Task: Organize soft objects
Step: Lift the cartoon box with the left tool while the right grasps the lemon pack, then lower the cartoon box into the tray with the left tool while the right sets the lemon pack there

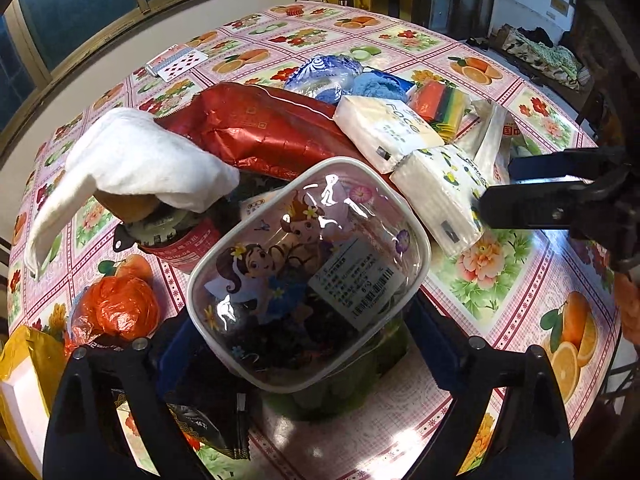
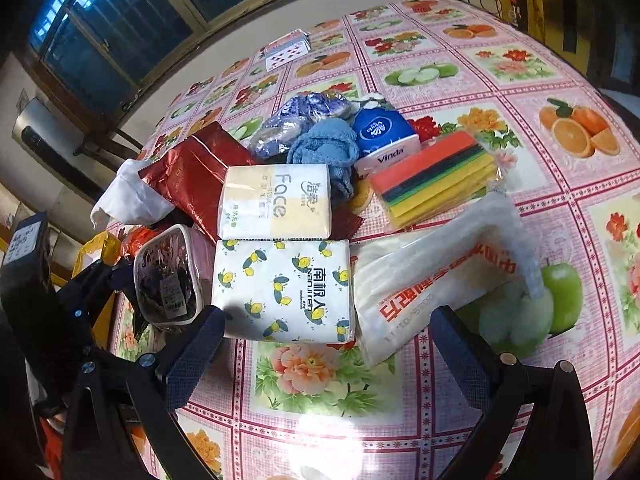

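My left gripper (image 1: 300, 336) is shut on a clear pouch (image 1: 308, 268) printed with cartoon girls, and holds it tilted above the table; the pouch (image 2: 168, 276) also shows at the left of the right wrist view. My right gripper (image 2: 326, 320) is open with nothing held, just in front of a bee-print tissue pack (image 2: 280, 288). A "Face" tissue pack (image 2: 276, 200) lies behind the bee-print one. Further back are a red foil bag (image 1: 260, 128), a white cloth (image 1: 140, 160), a blue knitted cloth (image 2: 324, 148), a Vinda tissue pack (image 2: 384, 136) and stacked coloured sponges (image 2: 436, 176).
A white plastic-wrapped package (image 2: 432, 272) lies right of the bee-print pack. A red can (image 1: 176, 248) stands under the white cloth. An orange plastic bag (image 1: 120, 308) and a yellow bag (image 1: 24, 356) sit at the left edge. Playing cards (image 2: 288, 50) lie far back on the fruit-print tablecloth (image 2: 520, 60).
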Motion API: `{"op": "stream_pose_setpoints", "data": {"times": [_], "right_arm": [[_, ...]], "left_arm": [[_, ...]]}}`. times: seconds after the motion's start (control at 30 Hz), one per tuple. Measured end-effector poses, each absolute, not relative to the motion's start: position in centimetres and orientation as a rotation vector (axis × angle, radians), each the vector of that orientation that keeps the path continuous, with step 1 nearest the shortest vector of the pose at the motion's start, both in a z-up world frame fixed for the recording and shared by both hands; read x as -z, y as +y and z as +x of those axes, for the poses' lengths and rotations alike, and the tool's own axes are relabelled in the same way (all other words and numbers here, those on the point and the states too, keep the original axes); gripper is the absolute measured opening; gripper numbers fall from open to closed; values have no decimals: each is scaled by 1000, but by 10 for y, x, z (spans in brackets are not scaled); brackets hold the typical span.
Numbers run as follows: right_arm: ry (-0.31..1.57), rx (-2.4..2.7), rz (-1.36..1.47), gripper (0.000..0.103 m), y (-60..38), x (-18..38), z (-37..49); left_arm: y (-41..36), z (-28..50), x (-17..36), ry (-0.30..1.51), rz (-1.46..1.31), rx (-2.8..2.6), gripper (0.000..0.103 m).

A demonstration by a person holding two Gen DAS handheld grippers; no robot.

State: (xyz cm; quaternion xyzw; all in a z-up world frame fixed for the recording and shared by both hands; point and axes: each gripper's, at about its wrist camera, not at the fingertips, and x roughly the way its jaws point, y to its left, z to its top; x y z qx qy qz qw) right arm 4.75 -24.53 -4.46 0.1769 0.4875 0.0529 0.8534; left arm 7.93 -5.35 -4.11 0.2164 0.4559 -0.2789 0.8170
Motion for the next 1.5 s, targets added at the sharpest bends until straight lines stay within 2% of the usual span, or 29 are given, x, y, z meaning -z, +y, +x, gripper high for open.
{"op": "stream_pose_setpoints", "data": {"times": [0.37, 0.57, 0.7, 0.77, 0.83, 0.87, 0.9, 1.2, 1.5], "right_arm": [[1066, -34, 123, 103, -214, 49, 59], [1050, 11, 161, 103, -213, 52, 58], [1034, 18, 47, 102, -196, 55, 56], [999, 16, -6, 87, -189, 55, 51], [988, -28, 55, 33, -197, 54, 49], [983, -46, 99, 26, -203, 52, 48], [997, -56, 128, 23, -208, 51, 50], [988, -253, 259, 23, -217, 44, 28], [929, -447, 199, 22, -154, -13, 14]], "left_arm": [[-41, 72, 34, 950, 394, 578, 91], [-31, 59, 19, 918, 354, 573, 91], [-17, 51, 8, 905, 298, 549, 91], [-9, 46, 3, 895, 273, 547, 91], [-1, 42, -2, 888, 244, 551, 91], [3, 40, -5, 886, 231, 549, 91], [6, 37, -7, 881, 223, 547, 91], [31, 23, -14, 858, 147, 541, 91], [91, 12, -40, 817, 42, 438, 91]]}}
